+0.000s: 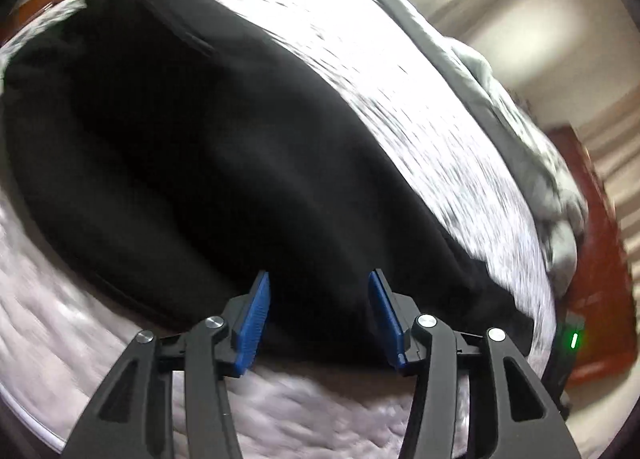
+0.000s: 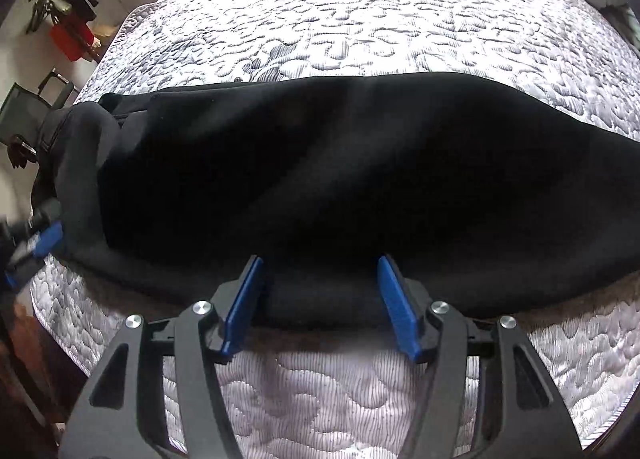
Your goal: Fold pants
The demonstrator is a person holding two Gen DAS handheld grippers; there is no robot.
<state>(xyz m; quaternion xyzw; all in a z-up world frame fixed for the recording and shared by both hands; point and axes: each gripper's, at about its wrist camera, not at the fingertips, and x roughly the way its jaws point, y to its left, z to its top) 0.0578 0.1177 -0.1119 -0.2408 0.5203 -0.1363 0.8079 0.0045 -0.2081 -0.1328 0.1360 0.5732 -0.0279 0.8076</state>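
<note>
The black pants (image 1: 208, 163) lie folded lengthwise on the quilted white mattress (image 1: 420, 107). In the right wrist view the pants (image 2: 320, 179) stretch across the bed from left to right. My left gripper (image 1: 318, 279) is open, its blue pads on either side of the pants' near edge. My right gripper (image 2: 320, 263) is open too, its pads (image 2: 244, 303) straddling the near hem without closing on it. The left gripper (image 2: 36, 247) also shows at the left edge of the right wrist view, by the pants' end. The left wrist view is motion-blurred.
A grey blanket (image 1: 532, 147) is bunched along the mattress's far right side. A wooden bed frame (image 1: 592, 243) borders it. In the right wrist view a chair (image 2: 36, 99) and a red box (image 2: 68, 39) stand off the bed's left side.
</note>
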